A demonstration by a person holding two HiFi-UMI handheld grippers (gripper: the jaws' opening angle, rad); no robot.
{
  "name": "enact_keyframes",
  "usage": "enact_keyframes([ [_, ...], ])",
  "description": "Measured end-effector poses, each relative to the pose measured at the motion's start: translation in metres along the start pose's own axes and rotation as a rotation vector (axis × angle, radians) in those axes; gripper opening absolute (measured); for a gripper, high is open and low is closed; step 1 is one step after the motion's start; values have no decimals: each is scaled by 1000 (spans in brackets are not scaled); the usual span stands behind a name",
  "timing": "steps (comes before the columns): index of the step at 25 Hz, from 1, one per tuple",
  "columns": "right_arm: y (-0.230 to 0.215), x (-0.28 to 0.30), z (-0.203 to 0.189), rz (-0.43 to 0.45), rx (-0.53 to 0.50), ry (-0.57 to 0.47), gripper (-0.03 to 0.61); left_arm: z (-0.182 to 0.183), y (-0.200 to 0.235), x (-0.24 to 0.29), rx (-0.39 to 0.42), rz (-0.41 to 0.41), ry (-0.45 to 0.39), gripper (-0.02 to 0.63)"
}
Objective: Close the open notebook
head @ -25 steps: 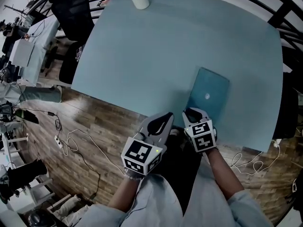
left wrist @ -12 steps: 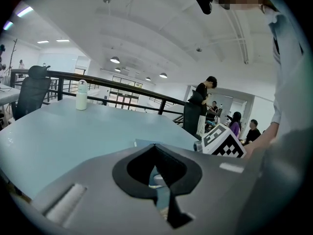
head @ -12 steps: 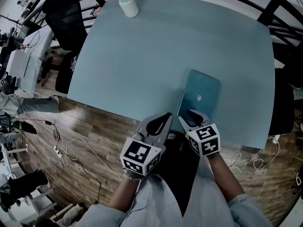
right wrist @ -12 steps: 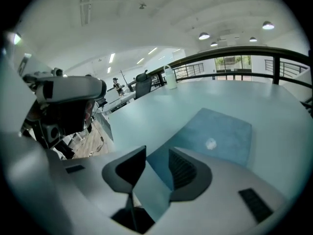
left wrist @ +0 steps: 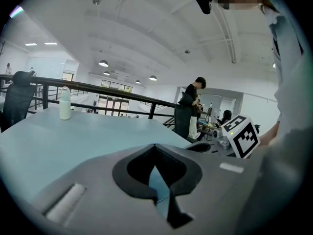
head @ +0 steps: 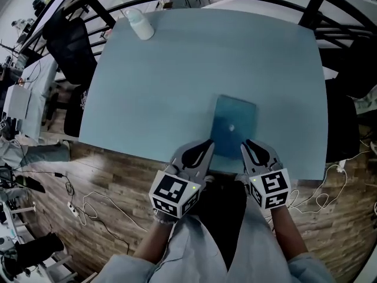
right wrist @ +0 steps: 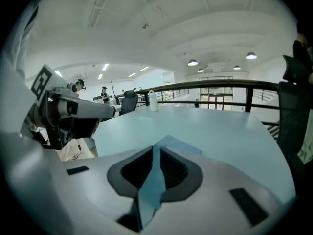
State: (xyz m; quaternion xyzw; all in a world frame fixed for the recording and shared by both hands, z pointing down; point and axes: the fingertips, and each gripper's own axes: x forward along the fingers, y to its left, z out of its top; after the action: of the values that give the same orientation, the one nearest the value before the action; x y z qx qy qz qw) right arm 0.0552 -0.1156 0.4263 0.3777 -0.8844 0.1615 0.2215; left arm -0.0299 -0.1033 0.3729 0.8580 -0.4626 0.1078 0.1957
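The teal notebook [head: 234, 127] lies closed and flat at lower centre of the blue table [head: 165, 69]; the job looks finished. Just below it, the left gripper [head: 207, 145] is closed and empty. The right gripper [head: 251, 147], jaws just narrowed to a slit, holds nothing.

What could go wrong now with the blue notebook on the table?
1. The notebook lies shut, but it is very close to the near edge of the table. A careless nudge toward the person could probably slide it off onto the floor.
2. The white bottle stands right at the table's far corner. If someone bumps the table, it might tip over the side.
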Motion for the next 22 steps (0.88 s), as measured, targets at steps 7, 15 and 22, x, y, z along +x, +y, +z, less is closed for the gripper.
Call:
enact_keyframes([
  [7,-27,-43,26,-82,-7,-87,15,21,-16,11,69,-25,-30,3],
  [15,-51,-81,48,-134,51,-177,6,63,-37,8,129,-43,-106,4],
  [22,-55,-105,78,-161,10,-255,5,95,-51,0,156,-48,-181,4],
])
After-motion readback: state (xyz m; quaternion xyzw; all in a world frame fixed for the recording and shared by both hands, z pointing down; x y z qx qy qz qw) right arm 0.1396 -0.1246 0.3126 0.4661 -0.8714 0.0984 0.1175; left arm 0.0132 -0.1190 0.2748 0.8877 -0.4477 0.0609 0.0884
